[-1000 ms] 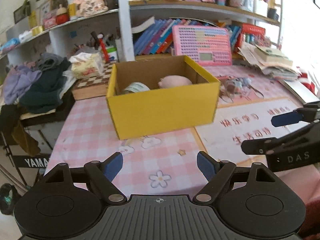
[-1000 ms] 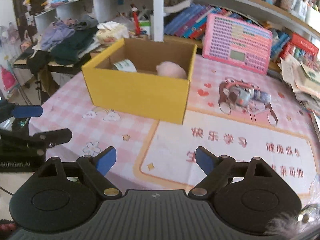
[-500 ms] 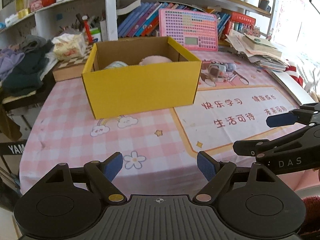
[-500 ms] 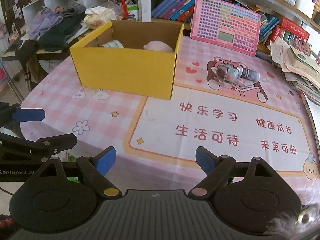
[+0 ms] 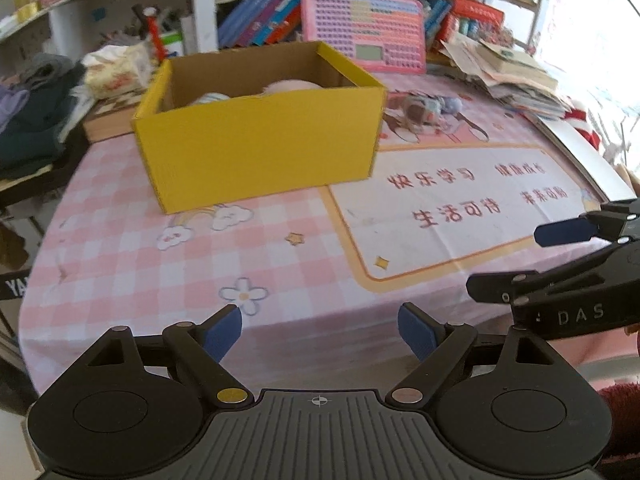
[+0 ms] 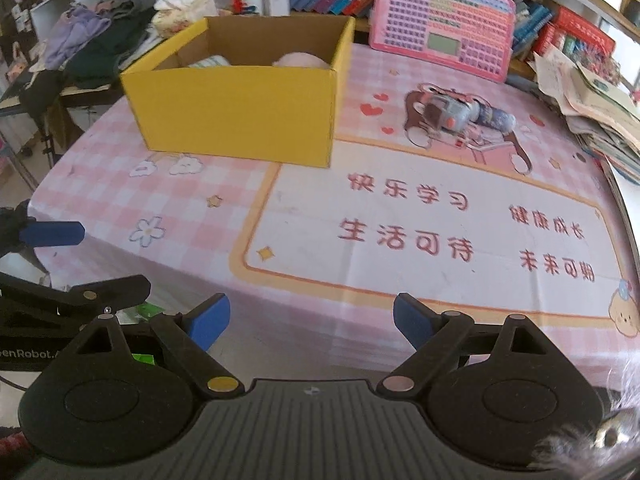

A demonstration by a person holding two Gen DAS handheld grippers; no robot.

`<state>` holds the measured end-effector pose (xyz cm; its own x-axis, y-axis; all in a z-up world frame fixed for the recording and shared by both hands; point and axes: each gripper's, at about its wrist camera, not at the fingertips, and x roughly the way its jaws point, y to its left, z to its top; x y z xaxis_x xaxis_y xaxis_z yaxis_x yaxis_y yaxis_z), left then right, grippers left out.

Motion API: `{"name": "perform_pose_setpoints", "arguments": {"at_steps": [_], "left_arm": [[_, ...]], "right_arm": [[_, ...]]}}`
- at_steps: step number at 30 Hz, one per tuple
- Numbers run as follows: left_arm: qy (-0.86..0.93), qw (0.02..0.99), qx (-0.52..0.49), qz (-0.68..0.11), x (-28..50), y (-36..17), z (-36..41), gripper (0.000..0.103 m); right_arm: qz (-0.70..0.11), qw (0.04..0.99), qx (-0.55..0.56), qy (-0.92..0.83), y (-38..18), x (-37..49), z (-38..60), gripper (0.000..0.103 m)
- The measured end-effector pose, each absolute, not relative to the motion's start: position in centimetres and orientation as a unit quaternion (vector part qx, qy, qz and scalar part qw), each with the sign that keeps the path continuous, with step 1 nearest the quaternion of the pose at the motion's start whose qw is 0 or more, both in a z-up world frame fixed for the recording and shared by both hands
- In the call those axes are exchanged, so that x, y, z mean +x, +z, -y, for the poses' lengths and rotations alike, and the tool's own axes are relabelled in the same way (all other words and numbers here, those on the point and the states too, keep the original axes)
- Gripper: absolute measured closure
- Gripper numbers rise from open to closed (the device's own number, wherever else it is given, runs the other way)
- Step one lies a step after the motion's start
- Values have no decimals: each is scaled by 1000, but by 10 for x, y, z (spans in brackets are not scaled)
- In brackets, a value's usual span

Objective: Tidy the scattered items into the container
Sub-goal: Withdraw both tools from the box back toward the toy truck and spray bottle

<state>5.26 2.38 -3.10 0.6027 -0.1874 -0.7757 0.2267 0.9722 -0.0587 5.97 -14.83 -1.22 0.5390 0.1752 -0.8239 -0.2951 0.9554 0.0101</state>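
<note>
- while both tools hang over the near edge of the pink checked tablecloth [image 6: 172, 196], nothing is held by either.
- left gripper [image 5: 320, 330]: blue-padded jaws opening, only cloth and table edge between them, empty.
- right gripper [image 6: 311, 322]: jaws spread wide, nothing between them, empty.
- yellow cardboard box [image 6: 240, 116] sits at the far left of the table, open top, already holding a pale pink soft lump [image 6: 301, 60] and a striped whitish item [image 6: 210, 62], both mostly hidden by the front wall.
- last scattered things look like the grey-blue toy bundle [image 6: 452, 114] with a dark patterned tube [image 6: 494, 118] touching it, lying on the bear print to the right of the box, well apart from both grippers.
- judgement: next step is a reach to that bundle, right gripper is the nearer side.
- risk: bundle and tube lie touching, a pinch may take only one and knock the other rolling toward the stacked papers [image 6: 600, 112].
- risk: tube is round, may slip from flat pads if grabbed off-centre.
- risk: bundle's shape is blurry here, so the grasp point is unclear.
- risk: box is light card, clipping its rim on the drop could shove it toward the table edge.
- risk: grippers sit close side by side, may collide if both reach.
</note>
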Motion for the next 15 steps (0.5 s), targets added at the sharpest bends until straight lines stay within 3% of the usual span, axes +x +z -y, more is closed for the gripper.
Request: {"name": "perform_pose_setpoints", "arguments": {"at_steps": [15], "left_arm": [[-201, 886, 72, -412, 74, -28, 45, 15]], "right_arm": [[-453, 889, -9, 66, -12, 68, 214, 14]]}}
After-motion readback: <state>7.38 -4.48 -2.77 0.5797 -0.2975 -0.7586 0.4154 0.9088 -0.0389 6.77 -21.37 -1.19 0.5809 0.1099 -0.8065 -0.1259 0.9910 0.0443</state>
